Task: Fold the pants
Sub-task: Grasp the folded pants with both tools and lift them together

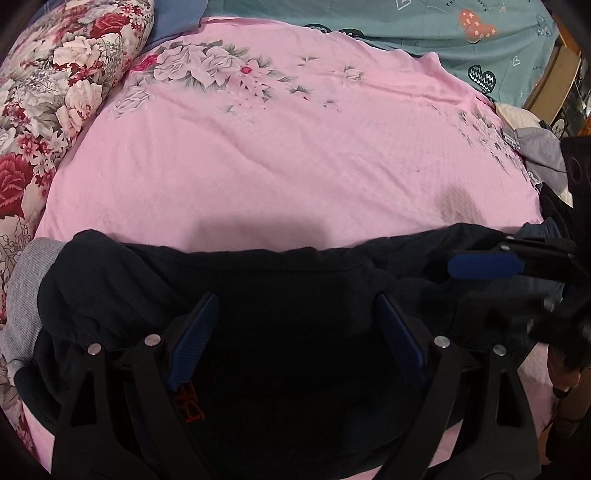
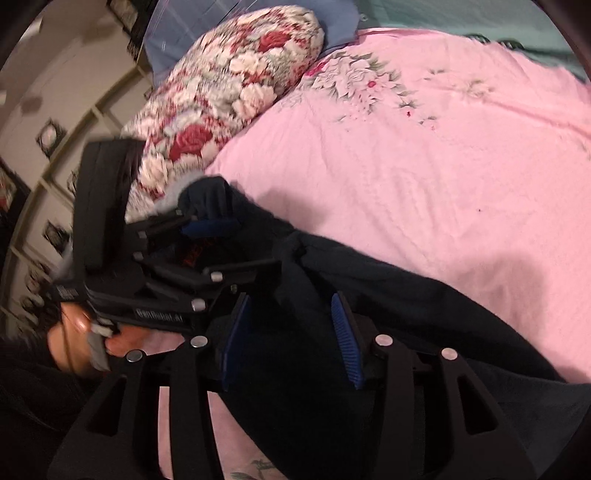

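Dark navy pants (image 1: 280, 295) lie bunched along the near edge of a pink bedspread (image 1: 280, 147). My left gripper (image 1: 295, 314) is open, its blue pads spread wide just above the middle of the pants. My right gripper (image 1: 487, 266) comes in from the right at the pants' right end. In the right wrist view the right gripper (image 2: 291, 317) is open over the dark cloth (image 2: 369, 295), and the left gripper (image 2: 210, 243) sits to its left over the pants' far end.
A red and white floral pillow (image 1: 55, 92) lies at the left. A teal heart-print sheet (image 1: 443, 33) lies at the back. Grey clothes (image 1: 543, 151) are heaped at the right edge. A grey garment (image 1: 26, 280) lies beside the pants at the left. A tiled floor (image 2: 55, 110) shows beyond the bed.
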Demonstrator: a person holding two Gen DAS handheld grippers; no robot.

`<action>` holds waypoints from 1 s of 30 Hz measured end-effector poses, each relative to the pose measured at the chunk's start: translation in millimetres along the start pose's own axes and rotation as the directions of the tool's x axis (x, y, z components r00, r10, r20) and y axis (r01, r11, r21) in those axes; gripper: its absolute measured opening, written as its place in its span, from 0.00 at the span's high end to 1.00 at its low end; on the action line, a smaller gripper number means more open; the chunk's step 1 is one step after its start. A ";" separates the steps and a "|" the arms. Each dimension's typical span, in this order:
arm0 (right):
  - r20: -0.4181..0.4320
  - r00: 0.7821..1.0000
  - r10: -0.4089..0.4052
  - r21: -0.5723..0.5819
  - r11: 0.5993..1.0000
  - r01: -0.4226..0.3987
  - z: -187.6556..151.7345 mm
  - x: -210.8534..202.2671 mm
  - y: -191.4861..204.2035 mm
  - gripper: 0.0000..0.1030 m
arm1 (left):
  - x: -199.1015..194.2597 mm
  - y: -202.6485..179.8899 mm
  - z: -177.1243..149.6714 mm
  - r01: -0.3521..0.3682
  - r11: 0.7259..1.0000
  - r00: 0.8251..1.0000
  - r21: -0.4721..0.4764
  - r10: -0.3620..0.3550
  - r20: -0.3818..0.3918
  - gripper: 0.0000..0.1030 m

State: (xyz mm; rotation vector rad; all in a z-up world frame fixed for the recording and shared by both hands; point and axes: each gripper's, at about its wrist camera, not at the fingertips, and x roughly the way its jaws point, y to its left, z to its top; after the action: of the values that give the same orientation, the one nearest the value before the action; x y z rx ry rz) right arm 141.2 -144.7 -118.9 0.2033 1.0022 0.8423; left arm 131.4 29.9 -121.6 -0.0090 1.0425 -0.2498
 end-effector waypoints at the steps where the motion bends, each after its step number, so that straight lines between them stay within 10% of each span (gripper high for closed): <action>1: 0.000 1.000 0.016 0.035 0.999 -0.016 2.4 1.6 -3.2 0.55 | 0.4 -0.5 -0.2 -0.003 1.000 1.000 0.002 0.003 0.001 0.14; 9: -0.116 0.986 0.117 0.205 0.974 -0.092 22.9 49.5 -3.6 0.67 | -1.2 -1.8 -4.1 -0.013 1.000 1.000 0.024 0.012 0.018 0.14; 16: -0.090 0.996 -0.001 0.198 0.980 0.019 39.6 61.4 -5.2 0.90 | -14.3 5.1 -16.5 -0.049 0.998 0.998 0.040 0.048 0.038 0.16; 24: -0.071 0.992 -0.103 0.095 0.989 0.109 68.0 80.6 -19.5 0.93 | -1.6 15.1 -23.6 -0.091 0.994 0.996 0.057 0.091 0.008 0.16; 30: -0.039 0.999 -0.029 0.101 0.994 0.033 72.0 56.4 -48.4 0.87 | -11.0 14.4 -25.6 -0.091 0.993 0.996 0.076 0.091 0.003 0.16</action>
State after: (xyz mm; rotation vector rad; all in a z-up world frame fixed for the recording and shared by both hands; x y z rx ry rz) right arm 239.6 -122.2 -141.4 0.2588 1.0823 0.7695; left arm 107.2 49.0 -126.9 0.1067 1.0307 -0.2066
